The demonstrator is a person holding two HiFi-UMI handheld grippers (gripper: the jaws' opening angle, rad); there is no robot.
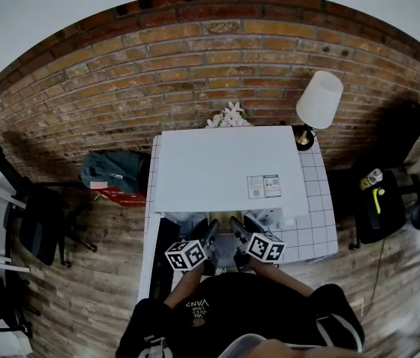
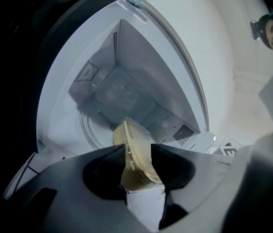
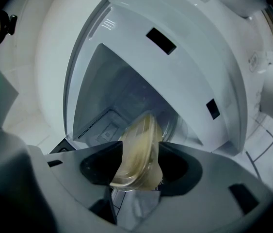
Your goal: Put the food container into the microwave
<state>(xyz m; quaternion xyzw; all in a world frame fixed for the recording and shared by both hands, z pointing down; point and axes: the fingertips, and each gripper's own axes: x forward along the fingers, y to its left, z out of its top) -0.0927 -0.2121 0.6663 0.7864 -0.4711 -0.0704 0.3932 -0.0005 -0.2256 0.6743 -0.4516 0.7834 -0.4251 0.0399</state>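
Note:
A clear food container (image 2: 135,135) with yellowish contents is held on edge between both grippers. My left gripper (image 2: 138,154) is shut on one side of it and my right gripper (image 3: 137,155) is shut on the other side of the food container (image 3: 141,135). Just ahead, the white microwave (image 1: 228,170) stands with its cavity (image 2: 119,89) open, and the container's far edge is at its mouth. The glass turntable (image 2: 92,130) shows inside. In the head view both grippers (image 1: 208,237) (image 1: 241,234) sit close together at the microwave's front, hiding the container.
The microwave's dark door (image 1: 162,256) hangs open to the left. The microwave stands on a white tiled table (image 1: 318,226) against a brick wall. A white lamp (image 1: 318,101) and flowers (image 1: 228,116) stand behind it. A backpack (image 1: 113,171) and a chair (image 1: 42,226) are to the left.

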